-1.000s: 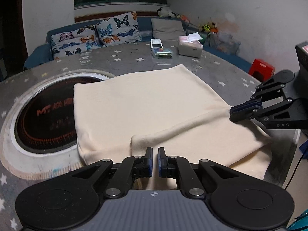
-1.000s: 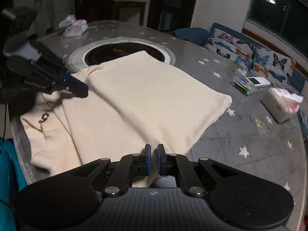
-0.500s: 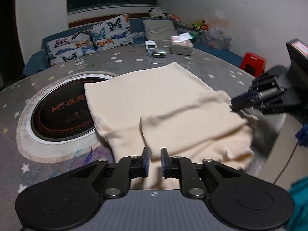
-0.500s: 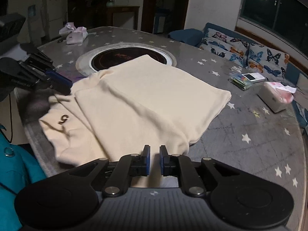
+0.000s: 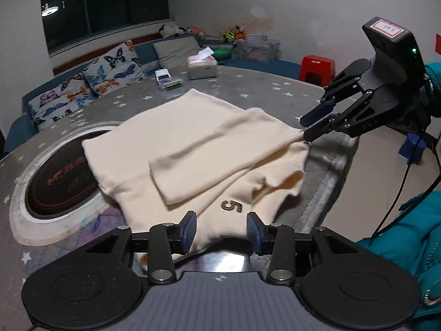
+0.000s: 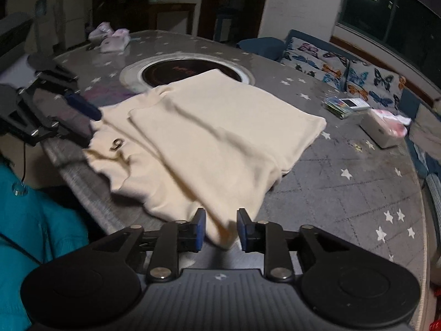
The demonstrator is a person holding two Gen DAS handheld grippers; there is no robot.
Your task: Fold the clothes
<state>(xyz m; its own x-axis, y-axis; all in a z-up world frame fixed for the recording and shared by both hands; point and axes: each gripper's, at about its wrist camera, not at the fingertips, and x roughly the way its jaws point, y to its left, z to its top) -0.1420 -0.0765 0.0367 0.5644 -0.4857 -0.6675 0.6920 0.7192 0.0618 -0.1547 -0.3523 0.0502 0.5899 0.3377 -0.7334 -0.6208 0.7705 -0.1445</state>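
Fingers of left gripper [image 5: 222,230] and right gripper [image 6: 219,233] just opened, cream garment [image 5: 198,149] released

Cream garment [image 5: 209,149] — probably "5"

One cream garment [image 5: 193,149], two butterfly cushions [image 5: 110,69], one tissue box [image 5: 201,67], one red stool [image 5: 317,67].

Soft cream knit garment [image 5: 209,149] lies matt on a grey star-printed tablecloth [image 6: 344,193].
Ahead of the matt black plastic grippers, a glossy dark glass hob inset [image 5: 63,179] gleams; teal quilted sleeve [image 5: 399,248] has a slight sheen.
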